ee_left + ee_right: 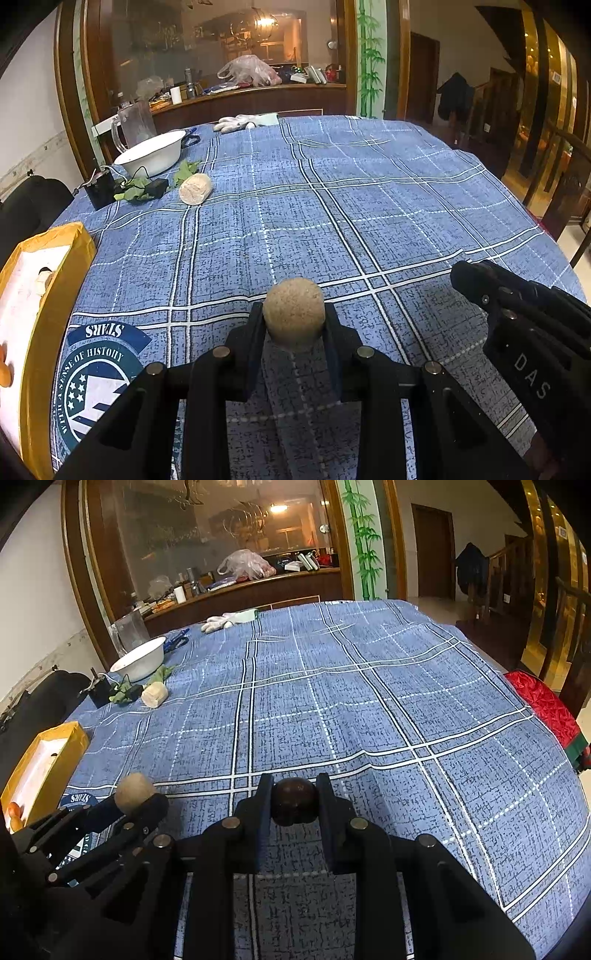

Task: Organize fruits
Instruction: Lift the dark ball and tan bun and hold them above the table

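My left gripper (pixel 294 321) is shut on a round tan fruit (pixel 294 315), held just above the blue plaid tablecloth (pixel 332 206). In the right wrist view that same tan fruit (pixel 133 787) shows at the lower left in the left gripper (pixel 136 801). My right gripper (pixel 294 801) is shut on a dark brown round fruit (pixel 294 800). A yellow box with a white inside (pixel 48 306) lies at the left edge; an orange fruit (pixel 4 369) sits in it. The yellow box (pixel 44 760) appears again left of both grippers.
A white bowl (pixel 151 151), a clear jug (pixel 135 123), green leaves (pixel 136 188), a black adapter with cable (pixel 99 188) and a pale cylinder (pixel 195 189) sit far left. White gloves (pixel 236 122) lie at the far edge. A red cushion (pixel 546 705) is off the right edge.
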The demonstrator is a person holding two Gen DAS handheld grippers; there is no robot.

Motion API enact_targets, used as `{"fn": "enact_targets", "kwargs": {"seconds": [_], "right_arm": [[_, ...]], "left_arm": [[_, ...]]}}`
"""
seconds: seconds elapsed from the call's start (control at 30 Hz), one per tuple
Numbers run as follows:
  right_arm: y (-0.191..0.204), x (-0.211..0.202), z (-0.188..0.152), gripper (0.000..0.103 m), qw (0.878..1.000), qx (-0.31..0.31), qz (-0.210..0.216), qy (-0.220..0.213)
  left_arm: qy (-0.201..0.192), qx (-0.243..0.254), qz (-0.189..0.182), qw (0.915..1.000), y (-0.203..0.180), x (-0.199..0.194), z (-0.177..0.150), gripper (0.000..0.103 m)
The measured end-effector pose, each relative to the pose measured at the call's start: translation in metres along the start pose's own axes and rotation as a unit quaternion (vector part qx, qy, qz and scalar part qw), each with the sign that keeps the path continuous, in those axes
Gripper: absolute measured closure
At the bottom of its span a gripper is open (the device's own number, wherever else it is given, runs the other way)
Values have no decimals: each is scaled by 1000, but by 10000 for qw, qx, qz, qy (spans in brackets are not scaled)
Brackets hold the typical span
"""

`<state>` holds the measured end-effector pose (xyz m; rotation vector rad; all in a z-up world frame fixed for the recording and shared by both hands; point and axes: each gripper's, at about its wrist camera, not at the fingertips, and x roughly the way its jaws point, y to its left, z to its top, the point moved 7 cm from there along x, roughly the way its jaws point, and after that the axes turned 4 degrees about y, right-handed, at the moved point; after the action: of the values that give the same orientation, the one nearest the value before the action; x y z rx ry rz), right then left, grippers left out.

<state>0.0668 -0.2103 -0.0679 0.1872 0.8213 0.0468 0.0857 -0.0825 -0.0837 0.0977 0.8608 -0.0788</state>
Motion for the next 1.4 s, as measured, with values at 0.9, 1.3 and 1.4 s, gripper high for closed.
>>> {"fn": "enact_targets", "kwargs": {"seconds": [0.9, 1.3, 1.4], "right_arm": [[17, -29, 5, 78, 9983, -133, 446, -362], [58, -50, -5, 78, 9959, -600, 621, -277], [68, -50, -7, 78, 9948, -732, 670, -223]], "left_arm": [[-326, -559, 411, 9971, 44, -42, -5, 74], [-450, -752, 435, 9952, 69, -65, -5, 74], [-482, -802, 404, 9948, 73, -70, -5, 74]]}}
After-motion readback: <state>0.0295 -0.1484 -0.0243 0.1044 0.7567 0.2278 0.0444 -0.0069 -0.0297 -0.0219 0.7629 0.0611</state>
